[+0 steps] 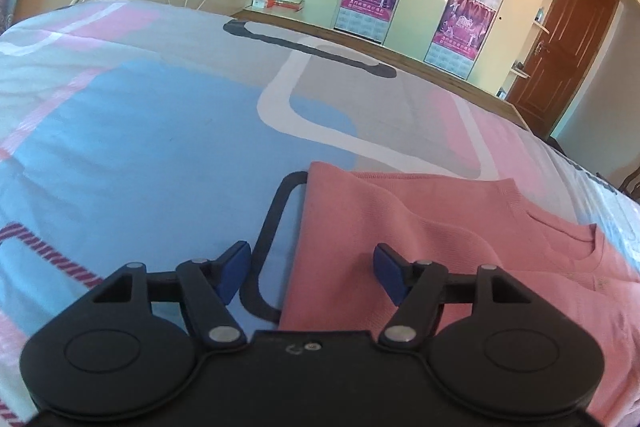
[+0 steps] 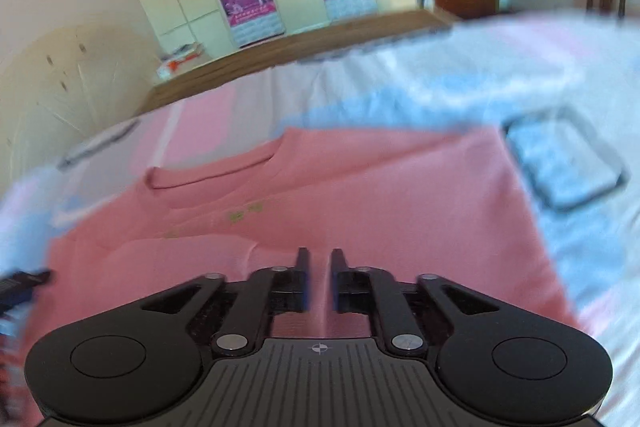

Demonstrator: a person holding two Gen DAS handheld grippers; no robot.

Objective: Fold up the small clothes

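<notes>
A: How are the two tongs?

B: The left gripper is spread wide and empty, over the side edge of one salmon-pink knitted shirt. The right gripper has a narrow gap and pinches nothing.

A: Around them?

B: The shirt lies flat on the patterned blue, pink and grey bedsheet, away from its corners; nothing blocks it.

The right wrist view is motion-blurred (bedspread pattern smeared), and the pink shirt runs under the gripper body.

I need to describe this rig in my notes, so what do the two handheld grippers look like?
Both are matte black plastic with round side discs, linkage arms and silver pivot pins. The left gripper has blue pads. The right gripper has a ribbed grey deck with a small crosshair mark.
</notes>
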